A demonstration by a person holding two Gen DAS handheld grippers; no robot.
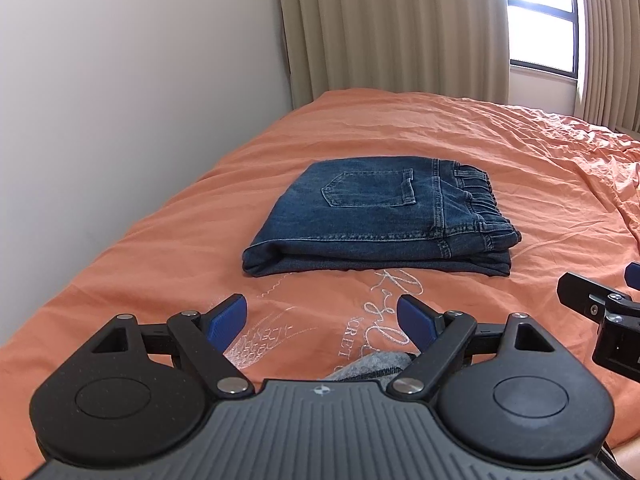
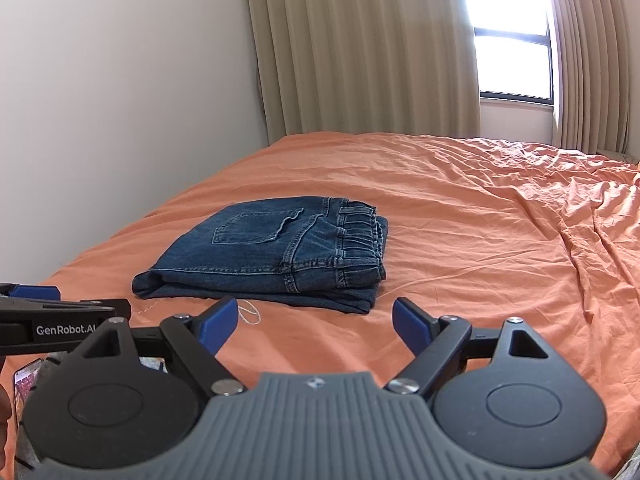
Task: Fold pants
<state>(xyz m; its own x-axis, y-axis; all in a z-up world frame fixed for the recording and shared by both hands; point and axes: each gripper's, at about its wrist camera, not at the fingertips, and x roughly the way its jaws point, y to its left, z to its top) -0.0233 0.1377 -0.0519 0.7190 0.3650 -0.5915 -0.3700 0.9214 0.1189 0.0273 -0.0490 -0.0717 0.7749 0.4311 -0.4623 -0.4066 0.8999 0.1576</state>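
Note:
A pair of blue jeans [image 1: 372, 216] lies folded into a compact rectangle on the orange bed sheet [image 1: 500, 152], back pocket up, waistband to the right. It also shows in the right wrist view [image 2: 272, 256]. My left gripper [image 1: 320, 320] is open and empty, held short of the jeans' near edge. My right gripper [image 2: 312, 320] is open and empty, also just short of the jeans. Each gripper shows at the edge of the other's view: the right one [image 1: 600, 304], the left one [image 2: 52, 312].
A white wall [image 1: 120, 100] runs along the bed's left side. Beige curtains [image 1: 392, 28] and a bright window [image 1: 540, 16] stand behind the bed. The sheet is wrinkled at the right [image 2: 560, 220]. A grey cloth [image 1: 368, 366] lies under the left gripper.

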